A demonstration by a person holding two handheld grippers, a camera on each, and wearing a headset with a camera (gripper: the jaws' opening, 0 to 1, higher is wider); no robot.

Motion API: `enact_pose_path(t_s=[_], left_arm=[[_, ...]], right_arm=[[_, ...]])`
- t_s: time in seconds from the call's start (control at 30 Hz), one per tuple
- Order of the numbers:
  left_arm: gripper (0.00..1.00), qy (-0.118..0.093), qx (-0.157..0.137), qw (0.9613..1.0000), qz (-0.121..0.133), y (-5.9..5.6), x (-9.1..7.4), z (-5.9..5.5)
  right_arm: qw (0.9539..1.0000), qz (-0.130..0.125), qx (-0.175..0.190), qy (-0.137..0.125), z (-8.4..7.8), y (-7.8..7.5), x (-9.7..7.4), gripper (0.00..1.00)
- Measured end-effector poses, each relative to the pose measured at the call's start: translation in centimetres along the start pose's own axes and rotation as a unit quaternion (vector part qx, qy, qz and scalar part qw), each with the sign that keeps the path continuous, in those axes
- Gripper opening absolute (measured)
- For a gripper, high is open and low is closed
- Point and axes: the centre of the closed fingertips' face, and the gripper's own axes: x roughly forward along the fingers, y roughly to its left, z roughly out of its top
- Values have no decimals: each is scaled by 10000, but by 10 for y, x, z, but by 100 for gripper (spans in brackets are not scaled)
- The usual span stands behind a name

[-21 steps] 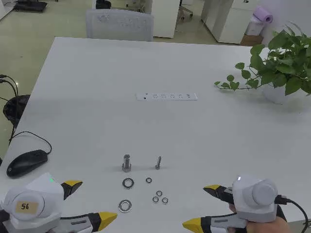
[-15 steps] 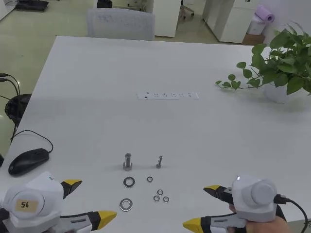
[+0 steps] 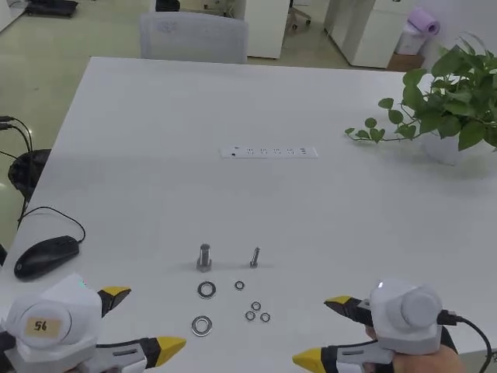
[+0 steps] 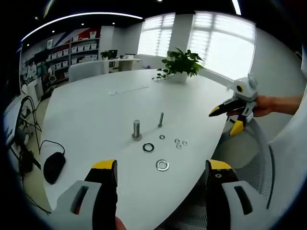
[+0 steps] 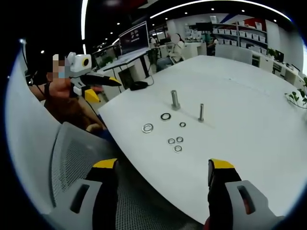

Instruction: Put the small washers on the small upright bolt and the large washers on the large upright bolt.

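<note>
- Jaws of my left gripper (image 3: 145, 318) stand spread with nothing between them. My right gripper (image 3: 319, 330) is spread and empty as well.
- Both hang over the near edge of the table (image 3: 155, 155). The left one sits at about 7 o'clock of the hardware and the right one at about 4 o'clock.
- From the left gripper, the two large washers (image 3: 206, 290) lie flat on the table. The nearer one is at 3 o'clock, just beside my inner jaw tip, and the farther one is at 2 o'clock.
- The large bolt (image 3: 203, 258) stands beyond them, between 1 and 2 o'clock.
- From the right gripper, the four small washers (image 3: 255, 307) lie between 9 and 10 o'clock, well apart from my jaws. Three are bunched together and one lies alone, closer to the bolts.
- The small bolt (image 3: 254, 257) stands between 10 and 11 o'clock of the right gripper, at 3 o'clock of the large bolt and apart from it.
- Each bolt rests on its head with the shank pointing straight up, so its long axis is vertical while every washer lies flat.
- I judge that a washer has to be lifted, held level over the shank tip and lowered straight down.
- My left gripper is the nearer one for the large set, my right for the small set.
- All six washers are on the table, so neither bolt carries one yet.
- I cannot tell whether the three bunched small washers touch one another.
- The bottom edge of the head view cuts off both gripper bodies.
</note>
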Motion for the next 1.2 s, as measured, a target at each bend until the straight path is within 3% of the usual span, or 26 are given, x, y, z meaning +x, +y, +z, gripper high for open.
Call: enact_pose_path(t_s=[0.8, 0.9, 1.03, 1.2], left_arm=[[74, 44, -38, 10000, 10, 0, 0, -4], [74, 46, -39, 10000, 10, 0, 0, -4], [74, 45, -48, 10000, 11, 0, 0, -4], [74, 48, -62, 10000, 19, 0, 0, -5]], right_arm=[[9998, -29, -7, 199, -9, -4, 2, 74], [9996, -50, -39, 264, -11, -7, 4, 73], [9982, -22, -228, 555, -18, -9, 8, 66], [9976, -75, -233, 646, -16, -17, 18, 60]])
